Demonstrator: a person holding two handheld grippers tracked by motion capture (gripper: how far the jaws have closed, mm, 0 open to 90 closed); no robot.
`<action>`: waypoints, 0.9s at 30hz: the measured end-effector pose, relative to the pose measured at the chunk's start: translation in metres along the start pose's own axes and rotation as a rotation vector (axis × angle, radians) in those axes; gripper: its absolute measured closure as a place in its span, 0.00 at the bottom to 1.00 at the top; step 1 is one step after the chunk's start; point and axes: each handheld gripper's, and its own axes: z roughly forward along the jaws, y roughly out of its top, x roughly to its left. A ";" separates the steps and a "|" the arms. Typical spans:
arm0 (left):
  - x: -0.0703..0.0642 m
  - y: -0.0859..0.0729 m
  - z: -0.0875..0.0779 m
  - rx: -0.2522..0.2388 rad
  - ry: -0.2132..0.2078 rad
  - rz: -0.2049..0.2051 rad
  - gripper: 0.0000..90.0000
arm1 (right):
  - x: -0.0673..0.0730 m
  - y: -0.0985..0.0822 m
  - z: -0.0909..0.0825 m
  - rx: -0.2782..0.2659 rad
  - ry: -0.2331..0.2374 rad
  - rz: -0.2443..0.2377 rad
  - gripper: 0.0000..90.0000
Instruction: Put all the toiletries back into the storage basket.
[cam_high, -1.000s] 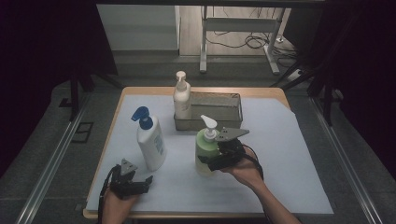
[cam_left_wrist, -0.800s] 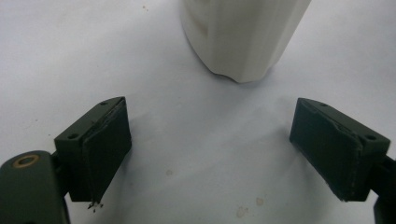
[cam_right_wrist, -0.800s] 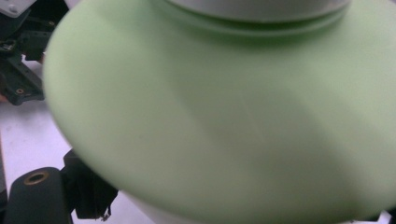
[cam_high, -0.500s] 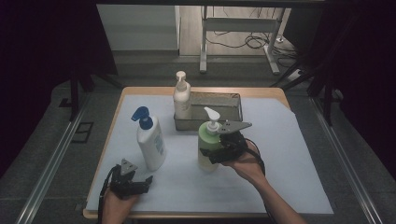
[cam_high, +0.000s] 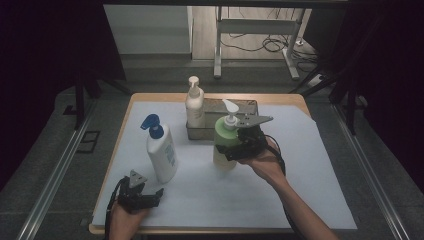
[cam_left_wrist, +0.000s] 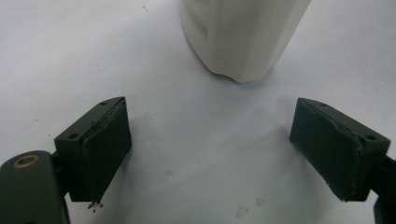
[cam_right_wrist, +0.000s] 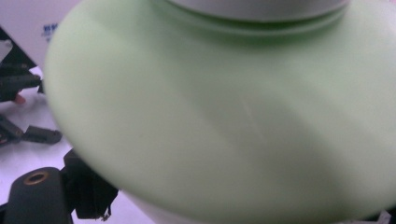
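High view: a green pump bottle (cam_high: 223, 145) is seen gripped by the right gripper (cam_high: 239, 145), whose jaws are clamped across the bottle's body just below the shoulder. The bottle is held upright above the white sheet (cam_high: 310, 165) that covers the wooden table (cam_high: 150, 97), just in front of a grey metal tray (cam_high: 249, 106) at the far middle of the table. Its upper body is a pale, matte green, its lower part looks lighter and creamy, and it is topped by a white pump head (cam_high: 230, 107) with a spout turned toward the left. In the right gripper view the rounded green shoulder (cam_right_wrist: 224, 116) is shown very close and blurred, smooth apart from a faint scratch, with a white collar (cam_right_wrist: 257, 7) at the top edge; one black jaw is visible pressed at its lower left.

A cream pump bottle (cam_high: 194, 103) is stood at the tray's left end; whether it is inside the tray cannot be told. A white bottle with a blue pump (cam_high: 161, 150) is stood on the sheet to the left.

The left gripper (cam_high: 142, 196) is rested low at the near left edge, its jaws spread wide with nothing between them. In the left gripper view the ribbed white base (cam_left_wrist: 243, 37) of a bottle is seen just beyond the open jaws, apart from them.
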 end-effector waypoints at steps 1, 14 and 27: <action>0.000 0.000 0.000 0.000 0.000 0.000 0.14 | -0.001 0.003 0.000 -0.001 -0.001 0.004 0.13; 0.000 0.000 0.000 0.000 0.001 0.000 0.14 | -0.013 0.028 0.006 -0.013 -0.036 0.016 0.13; 0.000 0.000 0.000 -0.001 0.000 0.000 0.14 | -0.025 0.053 0.010 -0.029 -0.078 0.030 0.13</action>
